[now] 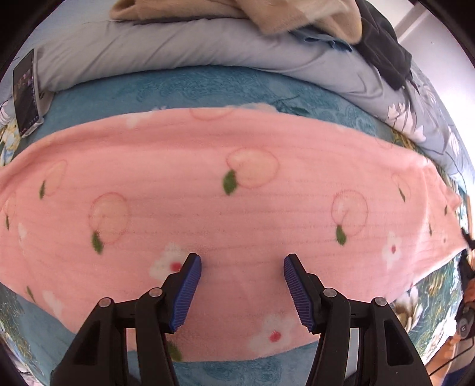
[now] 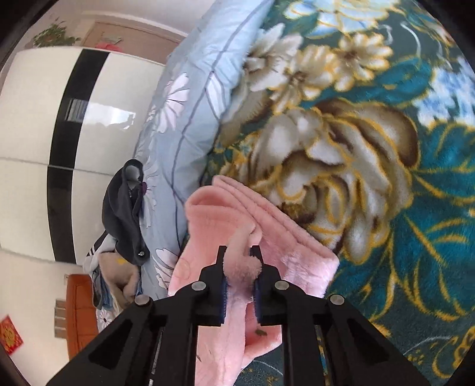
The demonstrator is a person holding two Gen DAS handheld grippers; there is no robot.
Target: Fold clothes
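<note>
Right now my left hand-held gripper [image 1: 242, 289] hangs with its blue-padded fingers [image 1: 187, 292] spread wide over the pink fleece garment [image 1: 207, 193], nothing between them. That garment, printed with peaches and small white flowers, lies flat across the bed on a teal blanket [image 1: 207, 86]; whether the pads actually touch the fleece I cannot tell. My right hand-held gripper [image 2: 240, 267] is pinched on a bunched edge of the pink fleece garment [image 2: 267, 234], a tuft of pile bulging up between the pads, and the cloth shows layered folds just beyond the fingertips. No box or basket shows in either view, so the bed carries everything. Only the left wrist view gives me the garment's full spread, plus a phone [image 1: 26, 92] propped at the far left against a pale blue quilt [image 1: 184, 47], with a beige fleece item [image 1: 267, 12] and a dark garment [image 1: 383, 50] heaped on top of that quilt. Only the right wrist view shows the pinch itself, the large cream and gold flower pattern of the teal blanket [image 2: 430, 193] right beside the folded edge, a white wardrobe with a black stripe [image 2: 68, 133] past the quilt [image 2: 184, 118], and the dark garment [image 2: 124, 213] draped over the quilt's near end.
</note>
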